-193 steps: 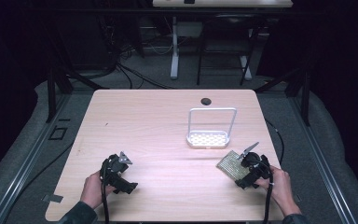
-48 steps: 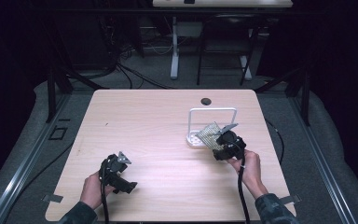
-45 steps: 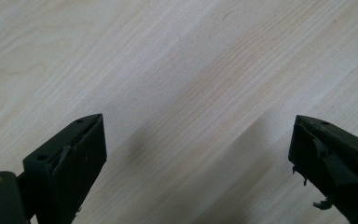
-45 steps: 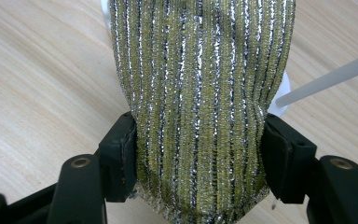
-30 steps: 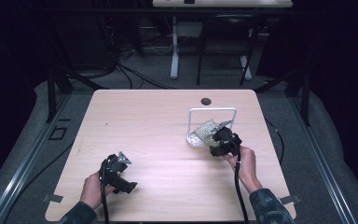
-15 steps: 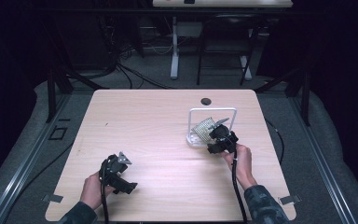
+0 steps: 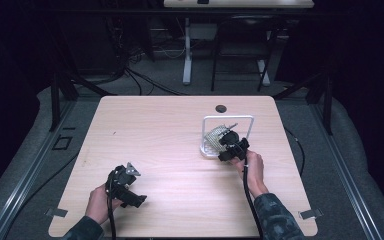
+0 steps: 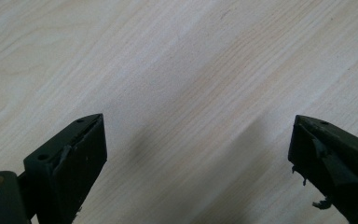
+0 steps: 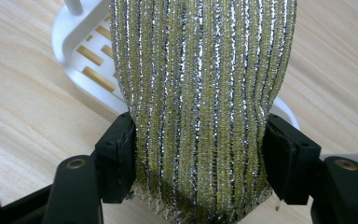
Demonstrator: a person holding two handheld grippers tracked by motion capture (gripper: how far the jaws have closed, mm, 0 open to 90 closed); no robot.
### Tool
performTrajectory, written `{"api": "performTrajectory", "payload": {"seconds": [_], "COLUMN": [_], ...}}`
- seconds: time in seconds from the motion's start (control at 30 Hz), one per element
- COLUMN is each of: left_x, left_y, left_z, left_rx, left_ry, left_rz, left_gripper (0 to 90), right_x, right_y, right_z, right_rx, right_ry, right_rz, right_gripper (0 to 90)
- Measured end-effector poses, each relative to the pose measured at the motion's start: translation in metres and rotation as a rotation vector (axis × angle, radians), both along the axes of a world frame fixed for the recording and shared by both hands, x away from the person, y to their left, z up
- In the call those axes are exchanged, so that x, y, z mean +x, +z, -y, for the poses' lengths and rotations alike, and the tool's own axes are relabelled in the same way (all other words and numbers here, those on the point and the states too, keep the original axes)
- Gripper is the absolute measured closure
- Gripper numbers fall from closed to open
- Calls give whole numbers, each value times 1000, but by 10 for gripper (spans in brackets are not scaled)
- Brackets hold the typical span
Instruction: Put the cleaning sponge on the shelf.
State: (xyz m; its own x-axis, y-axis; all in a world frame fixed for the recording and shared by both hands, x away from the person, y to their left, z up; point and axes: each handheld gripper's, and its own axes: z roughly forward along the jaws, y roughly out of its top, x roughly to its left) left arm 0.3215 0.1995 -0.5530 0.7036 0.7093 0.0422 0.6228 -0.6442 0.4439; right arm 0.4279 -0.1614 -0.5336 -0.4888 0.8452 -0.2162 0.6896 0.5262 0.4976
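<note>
Because I wanted the glittery scouring pad (image 9: 200, 107) set into the white slotted rack (image 9: 86, 58), my right gripper (image 7: 228, 146) pinched it by both edges over the tray, its jaws just easing apart. The right gripper view showed that pinch; the high view showed my left gripper (image 7: 130, 192), jaws wide and empty, resting near the table's (image 7: 155, 130) front edge.
</note>
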Motion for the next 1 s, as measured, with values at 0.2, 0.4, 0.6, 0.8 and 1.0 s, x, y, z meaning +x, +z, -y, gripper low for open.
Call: {"api": "performTrajectory", "payload": {"seconds": [0.2,0.4,0.6,0.8,1.0], "left_x": [0,1,1,1,1], "left_y": [0,-1,-2,-1,-1], "left_z": [0,0,0,0,0], "left_rx": [1,4,7,6,4], "left_ry": [0,0,0,0,-2], "left_rz": [-3,-6,-6,-4,-6], "left_gripper": [45,45,45,46,46], "right_x": [4,6,7,8,8], "right_y": [-6,-9,-10,-11,-11], "right_z": [-2,-6,-11,-12,-11], "right_rx": [14,-6,-10,-19,-13], "right_ry": [-18,-19,-17,-18,-10], "right_rz": [-3,-17,-11,-7,-16], "right_gripper": [335,318,297,238,178]}}
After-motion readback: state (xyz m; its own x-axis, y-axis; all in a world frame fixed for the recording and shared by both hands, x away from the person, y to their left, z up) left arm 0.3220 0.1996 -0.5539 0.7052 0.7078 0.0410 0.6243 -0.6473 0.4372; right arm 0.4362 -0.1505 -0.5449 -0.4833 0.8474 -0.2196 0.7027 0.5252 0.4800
